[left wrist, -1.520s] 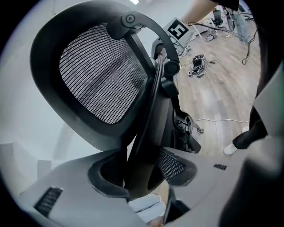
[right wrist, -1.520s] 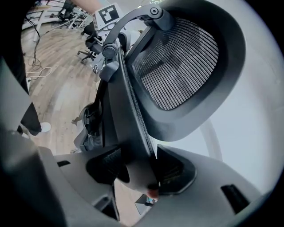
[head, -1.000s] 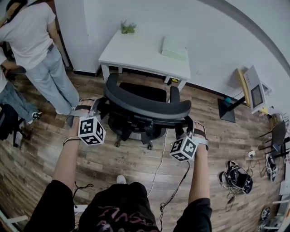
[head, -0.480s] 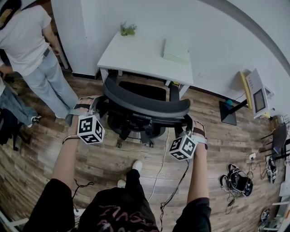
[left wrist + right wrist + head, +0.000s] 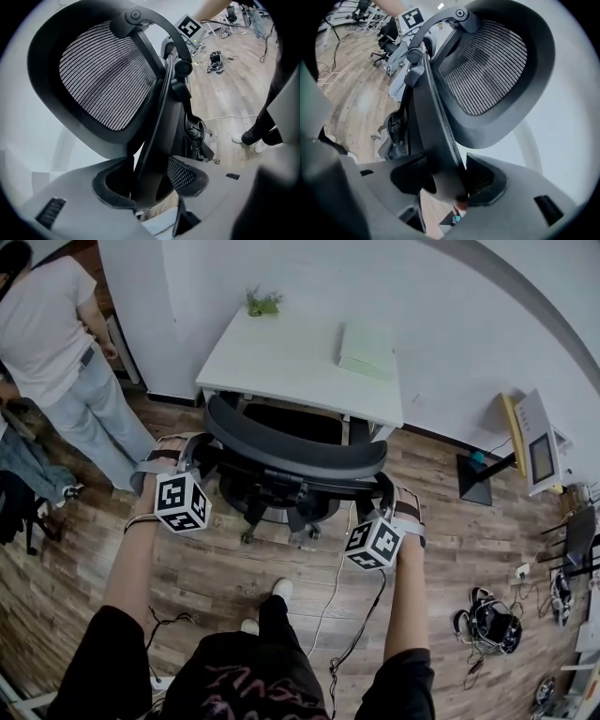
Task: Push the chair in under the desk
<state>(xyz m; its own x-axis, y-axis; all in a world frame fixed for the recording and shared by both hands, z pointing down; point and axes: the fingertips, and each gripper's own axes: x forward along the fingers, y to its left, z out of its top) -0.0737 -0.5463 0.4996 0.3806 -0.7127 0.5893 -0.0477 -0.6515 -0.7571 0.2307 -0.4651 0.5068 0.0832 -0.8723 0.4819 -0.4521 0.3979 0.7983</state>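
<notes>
A black mesh office chair (image 5: 295, 454) stands at the white desk (image 5: 281, 367), its seat partly under the desktop. My left gripper (image 5: 194, 452) holds the left edge of the chair's back, and my right gripper (image 5: 385, 491) holds the right edge. In the left gripper view the back's black frame (image 5: 154, 122) runs down between the jaws of the left gripper (image 5: 150, 180) and fills the gap. In the right gripper view the back's edge (image 5: 436, 117) likewise sits pinched in the right gripper (image 5: 443, 176). The chair's base is mostly hidden under the back.
A pale green box (image 5: 367, 351) and a small plant (image 5: 264, 302) sit on the desk, against the white wall. A person in a white shirt (image 5: 56, 343) stands at the left. A cable (image 5: 328, 601) trails over the wood floor. A white device (image 5: 534, 446) and a bundle of gear (image 5: 487, 620) are at the right.
The chair has rolled forward toward the desk, its seat going further under the desktop. Both grippers moved forward with it, and a foot stepped forward.
</notes>
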